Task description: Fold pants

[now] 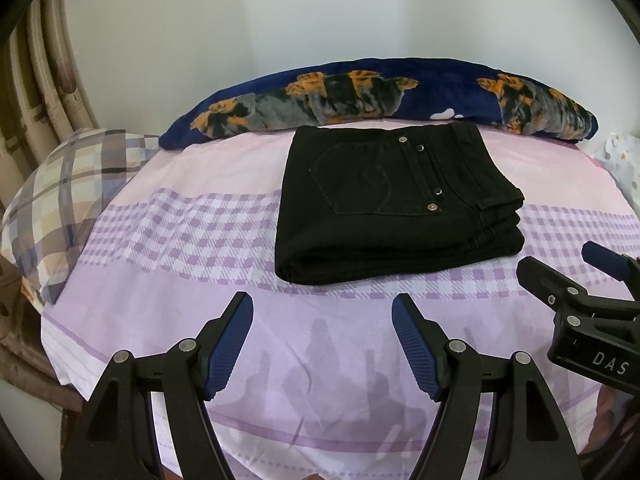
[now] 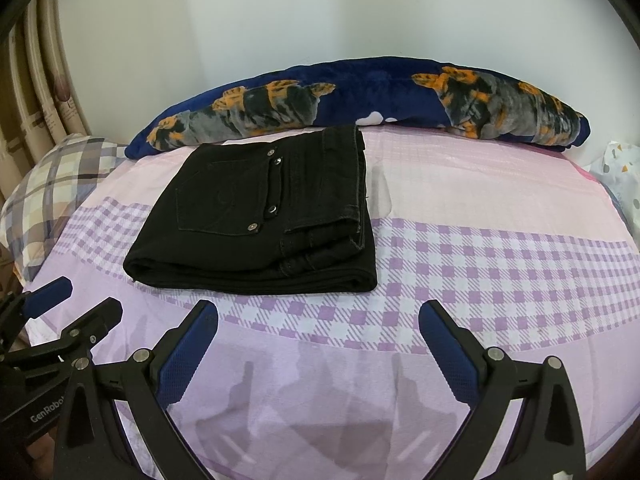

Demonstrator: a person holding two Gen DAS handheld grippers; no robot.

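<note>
The black pants [image 1: 396, 204] lie folded into a compact, stacked rectangle on the bed [image 1: 192, 320], back pocket up, so I judge the folding done, with at most a little squaring of the edges left. My left gripper [image 1: 322, 344] and right gripper [image 2: 318, 350] both hover near the bundle without touching it, jaws spread wide and holding nothing. The sheet is pink and lilac check; a rolled navy blanket [image 1: 360, 96] sits just behind the pants against a white wall, a plaid pillow [image 1: 68, 200] to the left.
</note>
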